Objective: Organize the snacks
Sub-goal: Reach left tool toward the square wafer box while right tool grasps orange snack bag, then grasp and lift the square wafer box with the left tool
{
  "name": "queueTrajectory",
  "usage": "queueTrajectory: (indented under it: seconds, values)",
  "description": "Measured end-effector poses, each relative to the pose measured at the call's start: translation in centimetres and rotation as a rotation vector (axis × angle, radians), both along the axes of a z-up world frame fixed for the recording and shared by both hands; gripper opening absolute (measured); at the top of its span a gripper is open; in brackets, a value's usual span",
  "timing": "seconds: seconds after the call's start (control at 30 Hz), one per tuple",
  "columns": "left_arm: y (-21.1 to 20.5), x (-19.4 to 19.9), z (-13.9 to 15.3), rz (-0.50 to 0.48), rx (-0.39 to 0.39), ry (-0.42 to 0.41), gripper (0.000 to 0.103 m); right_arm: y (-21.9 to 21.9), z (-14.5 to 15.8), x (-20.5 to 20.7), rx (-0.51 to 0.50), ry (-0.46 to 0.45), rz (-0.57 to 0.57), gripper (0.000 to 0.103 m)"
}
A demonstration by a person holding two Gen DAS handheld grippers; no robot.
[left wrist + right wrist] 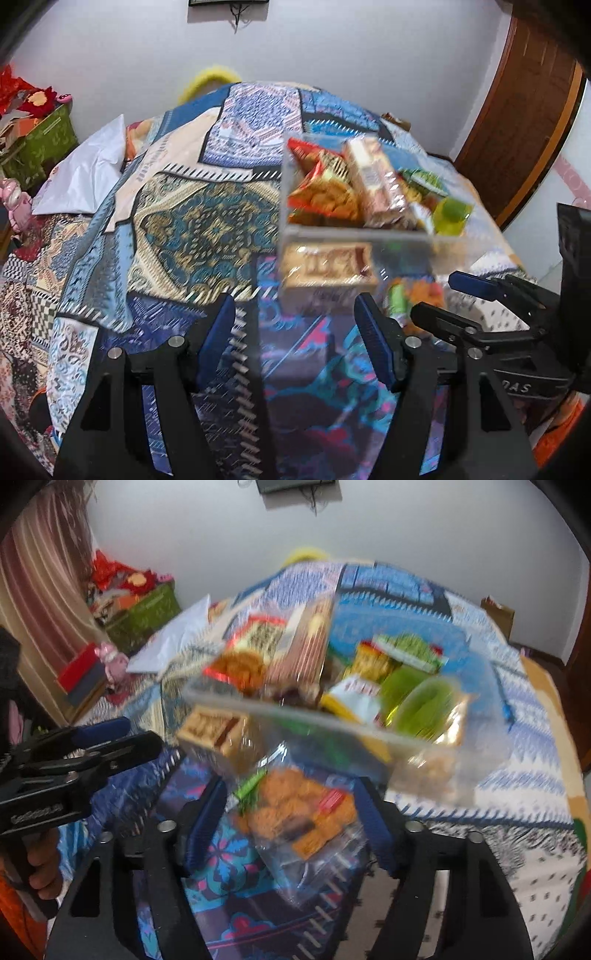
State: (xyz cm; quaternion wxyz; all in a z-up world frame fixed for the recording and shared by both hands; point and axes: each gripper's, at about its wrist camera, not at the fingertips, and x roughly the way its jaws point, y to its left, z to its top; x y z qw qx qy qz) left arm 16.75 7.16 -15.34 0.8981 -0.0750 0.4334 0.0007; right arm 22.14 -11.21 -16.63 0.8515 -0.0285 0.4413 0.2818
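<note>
A clear plastic box (pixel 354 236) full of snack packets stands on the patterned bedspread; it also shows in the right wrist view (pixel 295 716). My left gripper (pixel 295 325) is open and empty, just short of the box's near wall. My right gripper (pixel 291 819) is open, its fingers on either side of a clear bag of orange crackers (pixel 295 812) lying in front of the box. That bag shows at the right of the left wrist view (pixel 417 295). A tan biscuit pack (pixel 325 266) sits low at the box's front.
A white pillow (pixel 88 177) lies at the bed's far left. A green box (pixel 44 144) with red decorations stands beside the bed. A brown door (pixel 517 122) is at the right. The right gripper (pixel 458 302) appears in the left wrist view.
</note>
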Motion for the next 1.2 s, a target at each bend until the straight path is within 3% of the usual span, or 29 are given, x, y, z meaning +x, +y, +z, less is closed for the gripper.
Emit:
queueTrajectory:
  seconds: [0.07, 0.17, 0.3, 0.43, 0.53, 0.57, 0.6, 0.7, 0.87, 0.97, 1.2]
  values:
    - [0.4, -0.2, -0.3, 0.005, -0.005, 0.006, 0.066, 0.8, -0.9, 0.2, -0.019, 0.024, 0.016, 0.074]
    - [1.1, -0.6, -0.8, 0.018, -0.023, 0.014, 0.066, 1.5, -1.9, 0.2, -0.054, 0.022, 0.016, 0.090]
    - [1.4, -0.6, -1.5, 0.029, -0.043, 0.030, 0.066, 2.0, -2.2, -0.3, -0.073, 0.004, 0.031, 0.100]
    - [1.1, -0.5, -1.7, 0.024, -0.054, 0.034, 0.066, 2.7, -3.1, -0.7, -0.131, 0.007, 0.067, 0.101]
    - [0.6, -0.3, -1.7, 0.013, -0.062, 0.031, 0.066, 2.5, -3.6, -0.3, -0.150, 0.007, 0.039, 0.087]
    - [0.5, -0.3, -1.7, 0.009, -0.063, 0.031, 0.066, 2.2, -3.4, -0.3, -0.134, 0.006, 0.033, 0.075]
    - [0.2, -0.1, -1.7, 0.004, -0.065, 0.031, 0.066, 1.8, -3.2, -0.2, -0.113, 0.013, 0.027, 0.069]
    - [-0.4, 0.2, -1.6, -0.008, -0.071, 0.030, 0.066, 0.4, -2.7, -0.3, -0.056, 0.022, 0.022, 0.059]
    - [-1.5, 1.2, -1.7, -0.025, -0.086, 0.030, 0.066, -0.5, -1.7, -1.6, -0.040, -0.012, 0.016, 0.050]
    - [-2.3, 2.3, -2.0, -0.034, -0.092, 0.040, 0.068, -1.6, -1.0, -2.0, -0.011, -0.023, 0.003, 0.039]
    - [-2.5, 4.8, -3.3, 0.018, -0.118, 0.071, 0.085, -3.7, 0.2, -2.3, 0.048, -0.044, -0.027, 0.033]
